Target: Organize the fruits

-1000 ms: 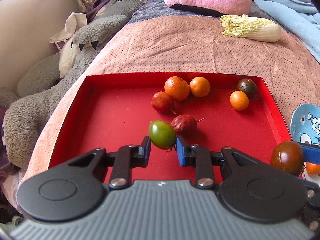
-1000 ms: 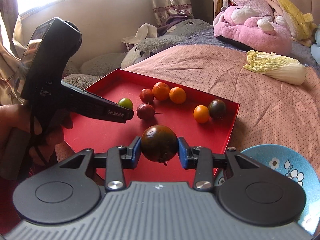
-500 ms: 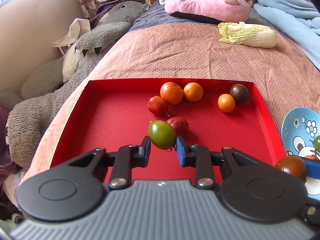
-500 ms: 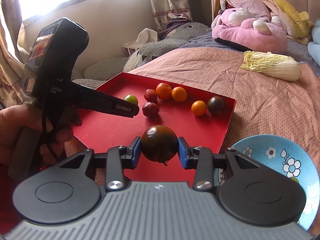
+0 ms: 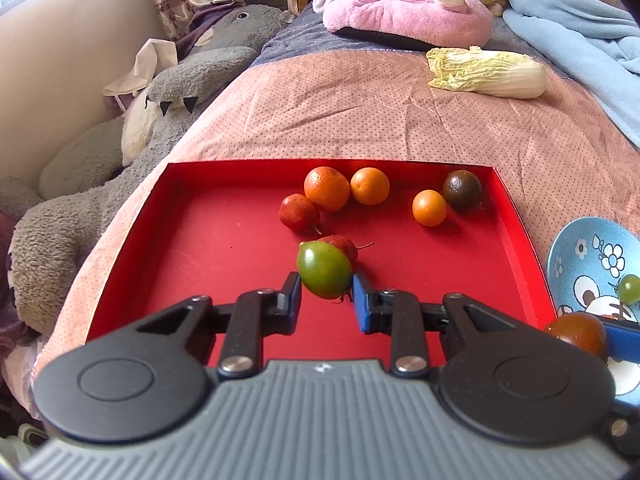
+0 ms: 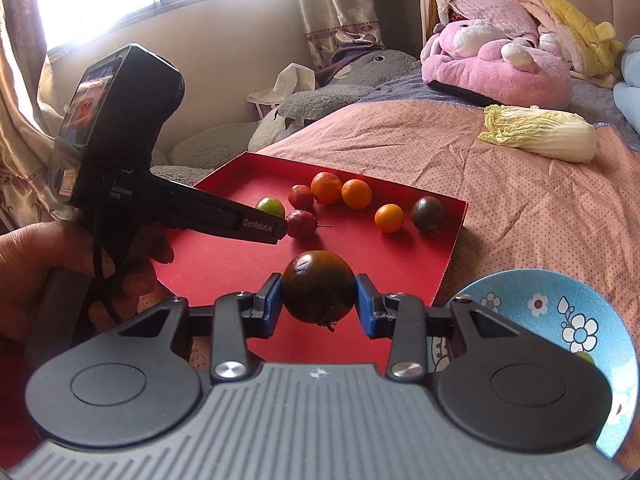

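left gripper (image 5: 326, 294) clamping green fruit (image 5: 324, 269), right gripper (image 6: 318, 306) clamping dark tomato (image 6: 318, 286), over red tray (image 5: 224, 236)

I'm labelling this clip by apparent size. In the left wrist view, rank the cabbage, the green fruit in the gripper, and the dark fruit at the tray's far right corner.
1. Cabbage, though farthest away.
2. Green fruit, but it is nearest the camera, so unsure.
3. Dark fruit.
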{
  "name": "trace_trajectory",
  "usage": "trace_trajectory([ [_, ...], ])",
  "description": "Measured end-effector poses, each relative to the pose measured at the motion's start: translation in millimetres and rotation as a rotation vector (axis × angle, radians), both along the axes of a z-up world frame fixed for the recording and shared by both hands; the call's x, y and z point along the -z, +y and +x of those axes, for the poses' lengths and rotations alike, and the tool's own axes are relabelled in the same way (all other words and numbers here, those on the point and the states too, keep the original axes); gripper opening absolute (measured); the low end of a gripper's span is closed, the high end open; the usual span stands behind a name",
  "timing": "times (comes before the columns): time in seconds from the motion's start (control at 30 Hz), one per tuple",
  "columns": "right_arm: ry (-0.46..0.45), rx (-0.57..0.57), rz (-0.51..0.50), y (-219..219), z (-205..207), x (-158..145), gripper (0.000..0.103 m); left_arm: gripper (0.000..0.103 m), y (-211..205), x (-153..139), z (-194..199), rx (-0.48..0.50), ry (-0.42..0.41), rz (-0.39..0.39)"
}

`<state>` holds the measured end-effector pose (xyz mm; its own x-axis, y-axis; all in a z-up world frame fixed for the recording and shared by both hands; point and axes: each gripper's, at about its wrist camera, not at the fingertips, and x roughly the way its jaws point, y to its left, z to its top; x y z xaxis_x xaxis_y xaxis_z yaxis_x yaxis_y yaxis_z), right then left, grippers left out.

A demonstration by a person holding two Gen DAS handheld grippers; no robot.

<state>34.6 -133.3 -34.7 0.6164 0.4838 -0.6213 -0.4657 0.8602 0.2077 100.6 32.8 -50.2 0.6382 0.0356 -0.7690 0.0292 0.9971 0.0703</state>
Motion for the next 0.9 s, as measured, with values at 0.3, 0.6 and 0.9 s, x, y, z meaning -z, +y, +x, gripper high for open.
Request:
trace_trajectory([
  [0.3, 0.0, -0.001, 0.0, 0.9, -0.2, 0.1, 0.044, 0.031, 1.2, -1.2, -1.9, -0.001, -0.007, 0.0],
  [0.6, -0.002, -0.002, 0.001, 2.8, -0.3, -0.5, 0.044, 0.031, -2.1, -3.7, -8.3, 0.01, -0.015, -0.016],
  [0.9, -0.001, 0.001, 0.004, 3.0, -0.2, -2.5, 0.044, 0.031, -9.2, -4.4, -14.0, 0.014, -0.025, -0.013],
])
